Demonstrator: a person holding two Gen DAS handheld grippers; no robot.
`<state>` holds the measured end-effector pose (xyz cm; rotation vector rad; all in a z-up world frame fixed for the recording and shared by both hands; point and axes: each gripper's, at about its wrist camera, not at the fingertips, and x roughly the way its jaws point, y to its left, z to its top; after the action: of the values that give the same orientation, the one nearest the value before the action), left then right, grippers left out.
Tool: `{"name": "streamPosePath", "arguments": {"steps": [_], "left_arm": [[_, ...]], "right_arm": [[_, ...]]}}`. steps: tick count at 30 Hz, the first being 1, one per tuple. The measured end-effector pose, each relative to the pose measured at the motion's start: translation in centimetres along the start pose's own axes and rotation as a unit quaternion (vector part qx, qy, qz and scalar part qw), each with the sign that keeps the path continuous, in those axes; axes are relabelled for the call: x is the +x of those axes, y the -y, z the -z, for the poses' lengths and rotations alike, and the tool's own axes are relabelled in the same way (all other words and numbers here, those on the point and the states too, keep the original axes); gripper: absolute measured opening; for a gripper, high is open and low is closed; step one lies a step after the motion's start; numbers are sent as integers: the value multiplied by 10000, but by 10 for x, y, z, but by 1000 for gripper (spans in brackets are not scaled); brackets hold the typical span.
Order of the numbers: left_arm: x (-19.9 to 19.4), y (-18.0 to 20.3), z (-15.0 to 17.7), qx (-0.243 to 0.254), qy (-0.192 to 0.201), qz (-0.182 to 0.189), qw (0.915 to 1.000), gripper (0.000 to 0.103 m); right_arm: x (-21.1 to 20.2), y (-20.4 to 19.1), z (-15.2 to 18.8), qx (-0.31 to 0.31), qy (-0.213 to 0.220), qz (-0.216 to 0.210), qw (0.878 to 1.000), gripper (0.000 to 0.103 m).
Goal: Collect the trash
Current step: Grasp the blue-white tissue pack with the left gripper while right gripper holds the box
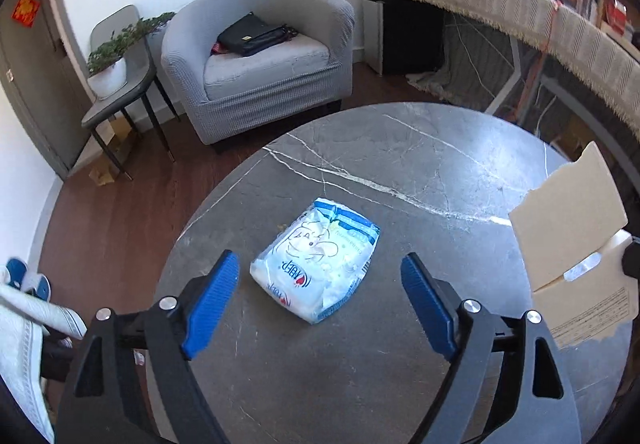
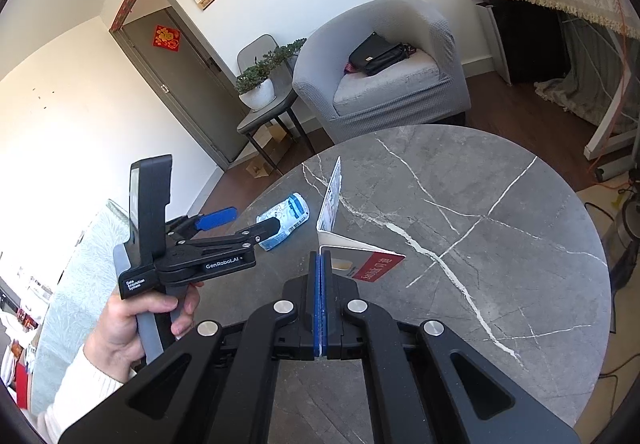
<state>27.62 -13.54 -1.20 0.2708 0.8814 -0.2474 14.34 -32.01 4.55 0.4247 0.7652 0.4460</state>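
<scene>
A white and blue plastic packet [image 1: 316,264] lies flat on the round grey marble table [image 1: 400,147]. My left gripper [image 1: 319,262] hovers over it, jaws wide open, blue pads [image 1: 212,300] on either side of the packet and not touching it. The right wrist view shows the same packet [image 2: 286,213] just beyond the left gripper [image 2: 248,223]. My right gripper [image 2: 322,258] is shut on the edge of a torn cardboard box [image 2: 372,264] with a red label, one flap standing upright. In the left wrist view the cardboard box [image 1: 572,228] sits at the right.
A grey armchair [image 1: 256,55] with a black bag stands beyond the table, next to a chair bearing a potted plant [image 1: 108,59]. A desk with a fringed cloth [image 1: 520,7] runs along the right. A person's hand [image 2: 132,320] holds the left gripper's handle. Wooden floor surrounds the table.
</scene>
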Motion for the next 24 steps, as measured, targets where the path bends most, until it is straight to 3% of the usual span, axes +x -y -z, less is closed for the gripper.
{"name": "streamPosePath", "arguments": {"steps": [8,13,15,24], "left_arm": [[39,2,0,703,-392,21,9968,85],[46,-16,0,308,-503,500,9970,84],[45,-24,4,128,-489,661,9965,69],[22,-28,21,-130,-283,679,9972,46]], "right_arm": [[1,-2,1,1,-16,0,10000,0],[2,-2,1,-15,-26,6,10000,0],[3,-1,1,-3,-34,15,10000,0],[2,-9,2,-53,-44,-2,10000,0]]}}
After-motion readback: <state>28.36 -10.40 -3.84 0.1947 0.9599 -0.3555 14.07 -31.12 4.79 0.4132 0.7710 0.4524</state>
